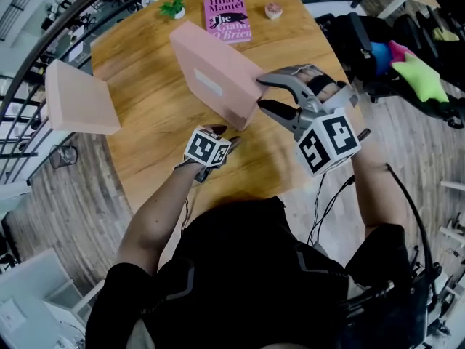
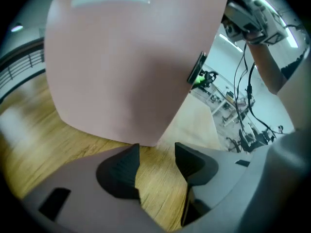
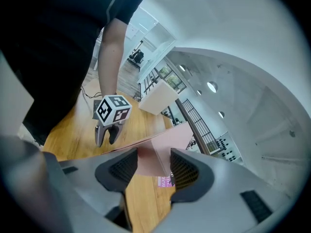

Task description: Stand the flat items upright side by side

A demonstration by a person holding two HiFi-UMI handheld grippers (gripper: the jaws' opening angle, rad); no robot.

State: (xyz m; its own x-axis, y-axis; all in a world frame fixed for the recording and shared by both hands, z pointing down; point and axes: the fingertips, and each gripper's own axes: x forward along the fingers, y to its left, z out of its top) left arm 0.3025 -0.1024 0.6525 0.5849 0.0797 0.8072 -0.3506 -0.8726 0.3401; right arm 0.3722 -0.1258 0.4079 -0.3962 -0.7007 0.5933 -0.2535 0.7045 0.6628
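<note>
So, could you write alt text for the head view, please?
The right gripper clamps a pink box, tilted up over a table; the left gripper is open below it. A second box and a book are nearby.

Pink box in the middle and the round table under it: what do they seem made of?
Pink box: probably cardboard, matte; flat faces, crisp edges, no shine, a white label stuck on. Table: wood or wood veneer, smooth with slight sheen; streaky warm grain runs across the top.
</note>
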